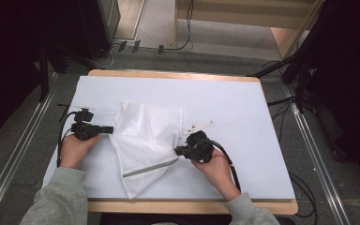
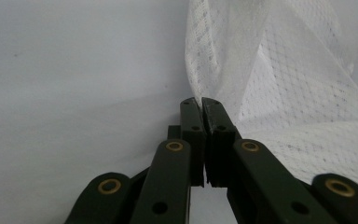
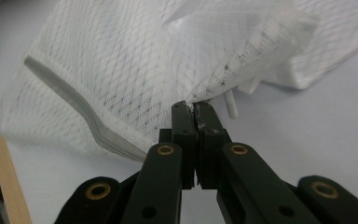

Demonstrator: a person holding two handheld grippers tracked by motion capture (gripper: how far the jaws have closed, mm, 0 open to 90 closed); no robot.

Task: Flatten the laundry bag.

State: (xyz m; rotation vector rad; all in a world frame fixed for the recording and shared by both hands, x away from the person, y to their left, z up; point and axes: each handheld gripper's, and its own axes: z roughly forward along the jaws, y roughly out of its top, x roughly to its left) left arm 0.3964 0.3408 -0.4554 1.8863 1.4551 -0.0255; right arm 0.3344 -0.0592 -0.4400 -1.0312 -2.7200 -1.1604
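Folding a white mesh bag [image 1: 145, 147] on the table [image 1: 243, 108], one gripper at each side edge.

We hold the left gripper [image 1: 108, 130] and right gripper [image 1: 177, 151] with jaws together, each pinching the bag's fabric, at mid-table. We judge a fold under way; next, both edges must travel evenly, keeping the grey zipper band [image 1: 150, 167] flat.

High view looks down over the worktop [image 1: 243, 108]; both gripper views sit close, sharing the white mesh bag [image 1: 145, 140]
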